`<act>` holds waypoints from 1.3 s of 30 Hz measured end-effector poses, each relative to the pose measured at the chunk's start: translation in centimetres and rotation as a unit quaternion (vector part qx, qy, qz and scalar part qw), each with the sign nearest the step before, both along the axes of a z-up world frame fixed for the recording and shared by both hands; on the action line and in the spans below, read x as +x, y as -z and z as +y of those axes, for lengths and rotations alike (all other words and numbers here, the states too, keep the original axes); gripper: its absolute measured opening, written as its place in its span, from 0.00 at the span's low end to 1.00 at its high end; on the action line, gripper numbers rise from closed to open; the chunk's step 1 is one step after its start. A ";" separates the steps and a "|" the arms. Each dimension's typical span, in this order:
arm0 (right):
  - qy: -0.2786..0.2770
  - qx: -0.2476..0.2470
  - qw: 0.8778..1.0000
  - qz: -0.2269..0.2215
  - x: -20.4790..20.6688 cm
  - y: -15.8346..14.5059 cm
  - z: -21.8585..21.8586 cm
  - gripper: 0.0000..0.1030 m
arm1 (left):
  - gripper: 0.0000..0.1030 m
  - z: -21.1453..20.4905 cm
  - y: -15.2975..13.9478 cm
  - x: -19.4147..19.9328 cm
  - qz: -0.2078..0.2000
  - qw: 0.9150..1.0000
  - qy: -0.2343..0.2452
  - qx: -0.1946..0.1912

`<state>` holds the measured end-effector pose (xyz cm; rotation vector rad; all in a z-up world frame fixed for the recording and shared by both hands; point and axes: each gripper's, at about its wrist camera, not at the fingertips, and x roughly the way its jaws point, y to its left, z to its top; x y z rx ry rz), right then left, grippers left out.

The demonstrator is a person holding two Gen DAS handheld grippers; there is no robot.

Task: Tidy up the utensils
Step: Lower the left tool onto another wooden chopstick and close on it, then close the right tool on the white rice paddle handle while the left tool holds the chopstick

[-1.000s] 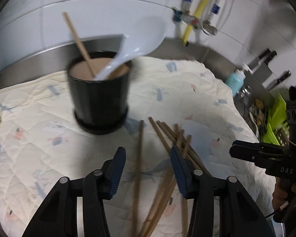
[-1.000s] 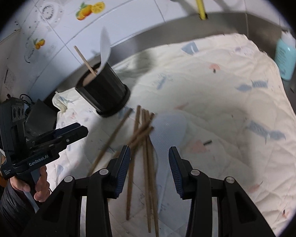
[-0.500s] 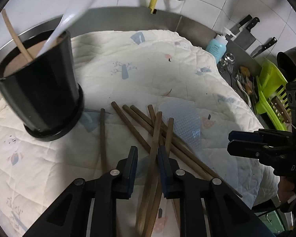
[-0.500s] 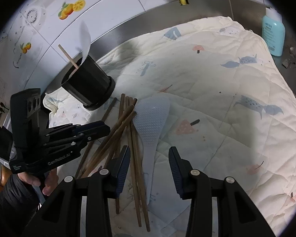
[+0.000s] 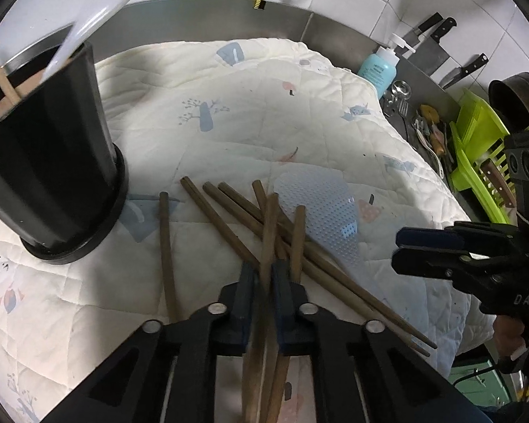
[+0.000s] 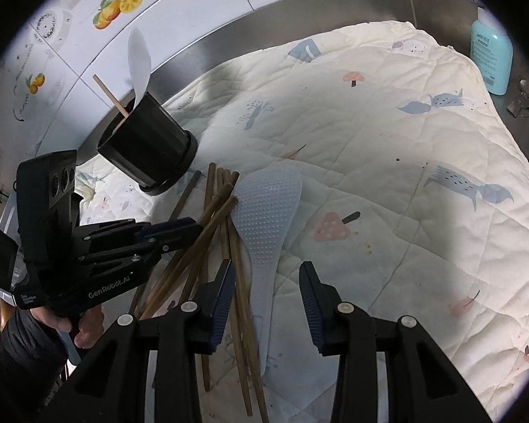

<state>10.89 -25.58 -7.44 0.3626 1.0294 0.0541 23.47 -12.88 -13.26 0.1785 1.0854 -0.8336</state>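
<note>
Left wrist view: the left hand-held gripper (image 5: 263, 282) is clenched on a single brown chopstick (image 5: 268, 232), whose shaft runs between the blue pads and on toward the far side of the pile. The other loose chopsticks (image 5: 229, 222) lie fanned and crossed on a cream quilted cloth (image 5: 229, 105) printed with small pastel motifs, which covers the worktop. A translucent rice paddle (image 5: 321, 218) lies just beside them on the right, its dimpled blade partly under two sticks. A black cylindrical utensil holder (image 5: 49, 176) stands at the left of the pile, leaning in this lens, with a white spoon (image 5: 98, 10) and one light wooden stick (image 5: 0, 74) rising from it. The right hand-held gripper (image 5: 400, 252) shows at the right edge. Behind the cloth stand a blue pump bottle (image 5: 379, 68), knives (image 5: 437, 40) against the tiled wall and a green dish rack (image 5: 476, 148).

Right wrist view: the right hand-held gripper (image 6: 267, 303) is closing slowly, its jaws apart over the paddle's handle (image 6: 261, 299) and pressing on nothing. The chopstick pile (image 6: 222, 218) lies left of the paddle. The left hand-held gripper (image 6: 190, 234), held by a hand (image 6: 77, 324) at the lower left, reaches into the pile from the left. The black holder (image 6: 148, 148) stands beyond the pile near the steel rim (image 6: 250, 24)
</note>
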 end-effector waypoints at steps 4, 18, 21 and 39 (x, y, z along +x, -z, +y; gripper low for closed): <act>-0.004 -0.011 1.000 0.007 0.7 0.2 0.4 0.39 | 0.08 0.0 0.0 -0.2 -0.010 1.000 -0.005 0.003; -0.037 -0.087 0.995 0.025 3.3 0.9 2.4 0.39 | 0.07 2.8 -3.0 0.6 -0.024 0.997 -0.059 -0.043; -0.045 -0.091 0.994 0.031 3.8 1.0 2.7 0.40 | 0.07 3.5 -3.6 0.8 -0.027 0.996 -0.066 -0.049; -0.075 -0.135 0.987 0.043 5.1 1.7 4.3 0.49 | 0.07 5.4 -5.1 1.0 -0.034 0.993 -0.091 -0.068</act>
